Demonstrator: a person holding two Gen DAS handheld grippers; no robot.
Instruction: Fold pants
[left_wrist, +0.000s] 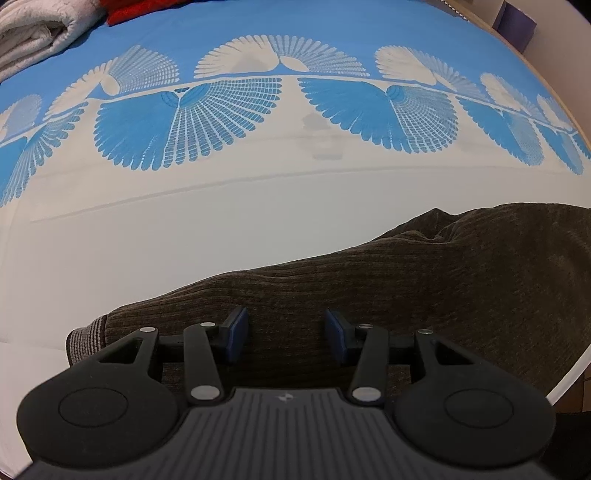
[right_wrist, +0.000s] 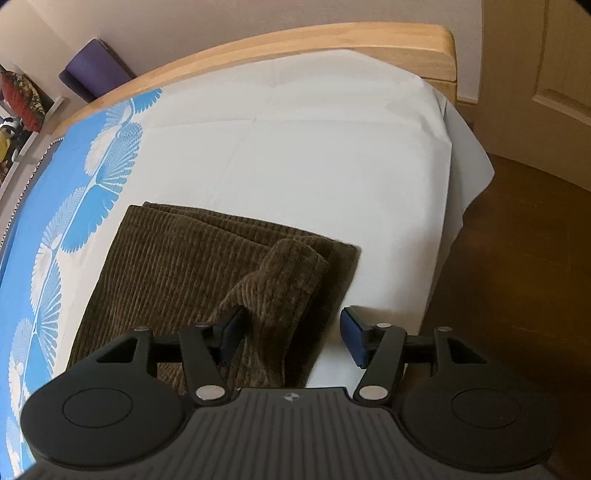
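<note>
Pants (right_wrist: 207, 266) lie folded on the bed (right_wrist: 332, 147), brown and ribbed. We see our left gripper (left_wrist: 287, 334) over them, its fingers partly apart, gripping nothing. Our right gripper (right_wrist: 291, 338) has fingers partly apart too, a raised fold between them, not pinched.
</note>
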